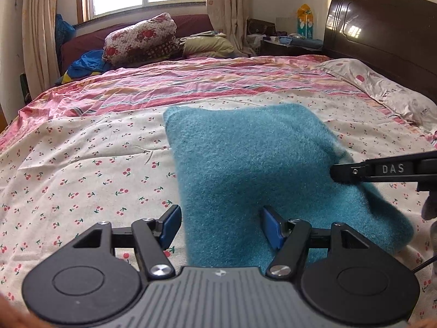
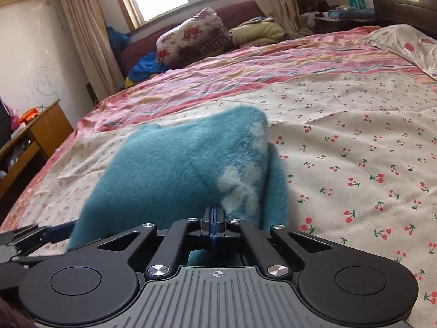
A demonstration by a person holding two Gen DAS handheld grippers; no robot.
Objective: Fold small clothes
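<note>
- A teal fleece garment point(image 1: 245, 164) is lying on the bed point(image 1: 82, 169), roughly midway across the cherry-print sheet, well short of the pink striped band that is running toward the far edge.
- In the left wrist view its long axis is running from the near edge of the bed away toward the window side, with the far end looking squarish and the near end spreading wider to the right.
- The fabric is looking thick, fuzzy and matte; in the right wrist view pale, whitish patches are showing on the raised fold point(image 2: 240, 180).
- The right hand-held gripper point(image 2: 213, 225) is pinching the garment's right edge: its blue pads are pressed together with teal cloth caught between them, and the cloth is lifting into a soft hump above the sheet.
- From the left wrist view that same gripper is appearing as a black arm marked "DAS" point(image 1: 382, 169), reaching in from the right and meeting the cloth's edge.
- The left hand-held gripper point(image 1: 221, 227) is standing open, its blue pads point(image 1: 170, 225) spread apart, one beside the garment's left border and one over the cloth, neither pressing it.
- A dark glossy headboard point(image 1: 382, 35) is rising at the right end of the bed, with a pale pillow point(image 1: 382, 87) lying in front of it.
</note>
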